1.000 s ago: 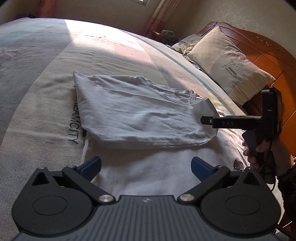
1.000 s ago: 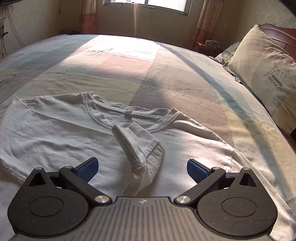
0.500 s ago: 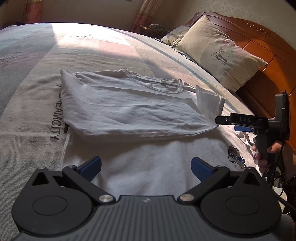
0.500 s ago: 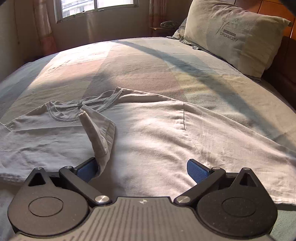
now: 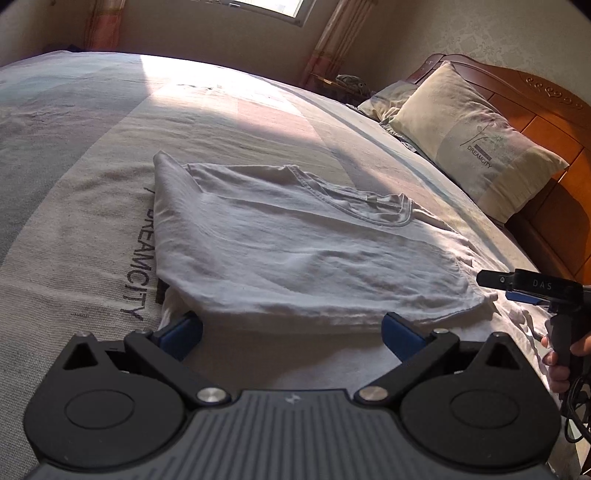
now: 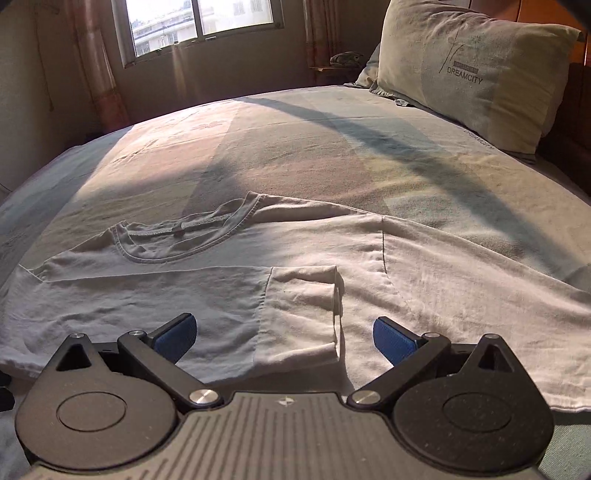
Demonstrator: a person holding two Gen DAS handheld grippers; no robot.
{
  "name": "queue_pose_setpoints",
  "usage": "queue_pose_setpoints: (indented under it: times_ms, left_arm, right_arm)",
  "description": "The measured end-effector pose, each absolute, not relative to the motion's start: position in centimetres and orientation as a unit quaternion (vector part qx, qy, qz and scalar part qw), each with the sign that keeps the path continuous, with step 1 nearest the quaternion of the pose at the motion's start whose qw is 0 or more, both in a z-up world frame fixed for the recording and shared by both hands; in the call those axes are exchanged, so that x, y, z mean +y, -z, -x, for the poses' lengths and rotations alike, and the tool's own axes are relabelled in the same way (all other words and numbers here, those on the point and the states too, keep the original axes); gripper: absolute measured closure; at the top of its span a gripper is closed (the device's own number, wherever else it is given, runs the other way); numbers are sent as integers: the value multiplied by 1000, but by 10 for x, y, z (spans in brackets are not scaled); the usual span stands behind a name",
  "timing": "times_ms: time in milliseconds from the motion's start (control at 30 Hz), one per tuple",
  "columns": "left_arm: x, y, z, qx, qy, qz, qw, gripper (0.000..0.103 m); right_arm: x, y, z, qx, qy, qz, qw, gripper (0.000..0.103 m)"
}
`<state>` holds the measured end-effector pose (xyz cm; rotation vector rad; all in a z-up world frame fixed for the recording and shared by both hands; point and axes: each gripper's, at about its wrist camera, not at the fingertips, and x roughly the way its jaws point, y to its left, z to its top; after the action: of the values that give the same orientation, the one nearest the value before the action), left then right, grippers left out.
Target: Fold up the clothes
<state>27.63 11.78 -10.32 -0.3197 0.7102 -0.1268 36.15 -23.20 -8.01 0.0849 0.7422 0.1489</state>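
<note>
A white T-shirt [image 5: 295, 251] lies on the bed, one side folded over the body, collar [image 5: 369, 206] toward the headboard. My left gripper [image 5: 291, 328] is open just short of the folded edge, holding nothing. In the right wrist view the same T-shirt [image 6: 443, 266] spreads out with the folded sleeve [image 6: 303, 314] lying flat on top. My right gripper [image 6: 282, 334] is open, its blue pads either side of the sleeve's end and holding nothing. From the left wrist view the right gripper [image 5: 517, 284] shows at the shirt's right edge, held by a hand [image 5: 561, 365].
The striped bedsheet [image 5: 92, 221] with DREAMCITY lettering covers the bed. A pillow [image 5: 476, 144] leans against the wooden headboard [image 5: 554, 110] at right. A window [image 6: 199, 22] with curtains and a nightstand [image 6: 336, 62] stand beyond the bed.
The sleeve that stood upright near my right gripper now lies flat on the shirt. My right gripper has turned and drawn back toward the shirt's edge. The left gripper moved closer to the folded edge.
</note>
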Motion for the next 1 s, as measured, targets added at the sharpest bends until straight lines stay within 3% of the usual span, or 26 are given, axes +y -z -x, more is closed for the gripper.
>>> queue_pose_setpoints:
  times_ms: [200, 433, 767, 1000]
  left_arm:
    - [134, 103, -263, 317, 26, 174, 932, 1]
    - [125, 105, -275, 353, 104, 195, 909, 1]
    - [119, 102, -293, 268, 33, 194, 943, 1]
    - [132, 103, -260, 307, -15, 165, 937, 1]
  right_arm:
    - [-248, 95, -349, 376, -63, -35, 924, 0]
    - [-247, 85, -334, 363, -74, -45, 928, 0]
    - [-234, 65, -314, 335, -109, -38, 935, 0]
    - [-240, 62, -308, 330, -110, -31, 937, 0]
